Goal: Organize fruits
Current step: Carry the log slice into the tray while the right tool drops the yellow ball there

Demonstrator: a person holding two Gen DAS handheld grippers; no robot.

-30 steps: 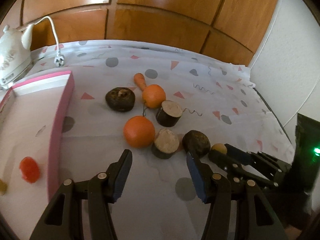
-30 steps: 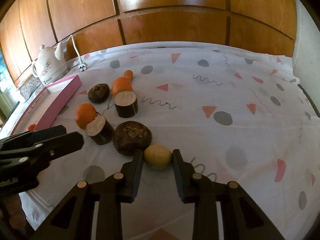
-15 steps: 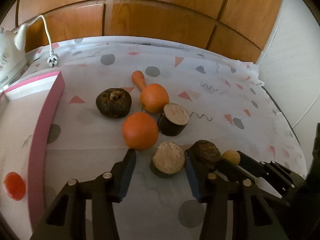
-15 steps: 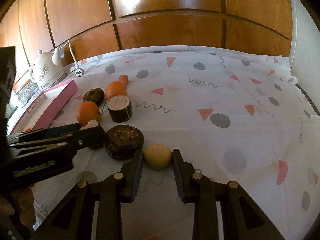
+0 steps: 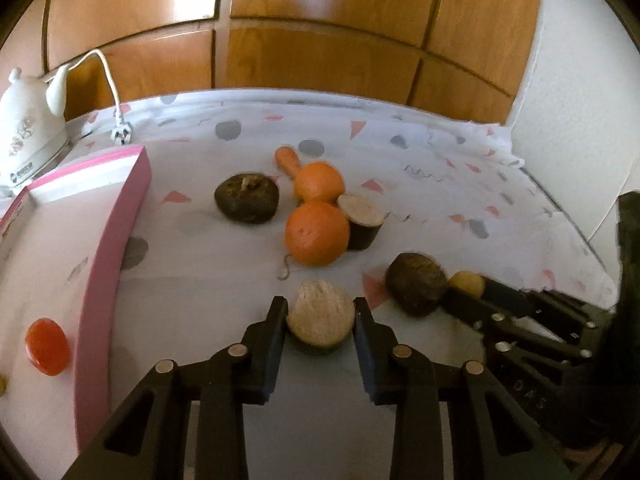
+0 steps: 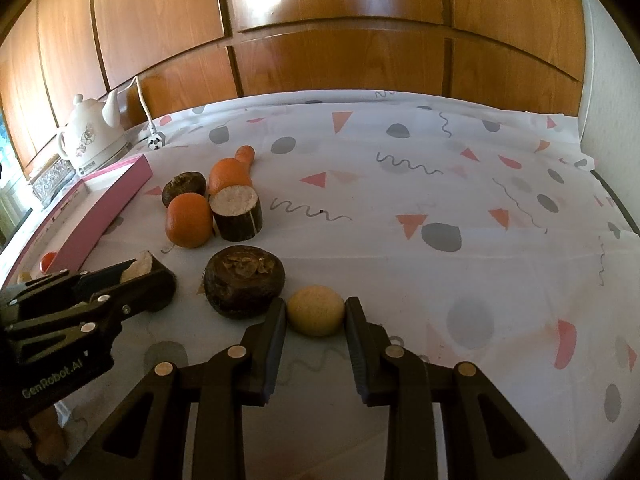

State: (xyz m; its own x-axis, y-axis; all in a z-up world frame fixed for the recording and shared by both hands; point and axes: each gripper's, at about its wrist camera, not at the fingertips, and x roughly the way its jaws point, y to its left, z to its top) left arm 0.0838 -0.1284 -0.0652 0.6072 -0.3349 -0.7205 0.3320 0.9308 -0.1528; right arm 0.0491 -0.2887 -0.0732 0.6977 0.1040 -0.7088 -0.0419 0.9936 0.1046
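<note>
My table [image 6: 500, 184] wears a patterned cloth [image 6: 400, 140]. On it lie oranges [image 5: 317, 233], dark cut pieces [image 6: 236, 218] and a carrot [image 5: 288, 159]; a pink tray [image 5: 120, 216] and kettle [image 6: 94, 136] sit by the left edge.

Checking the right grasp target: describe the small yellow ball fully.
The yellow ball is small, round and pale tan-yellow with a matte, slightly rough skin. It rests whole on the cloth, between the right tongs, whose fingers flank it closely; contact is unclear. The dark fruit sits just to its left, near or touching.
</note>
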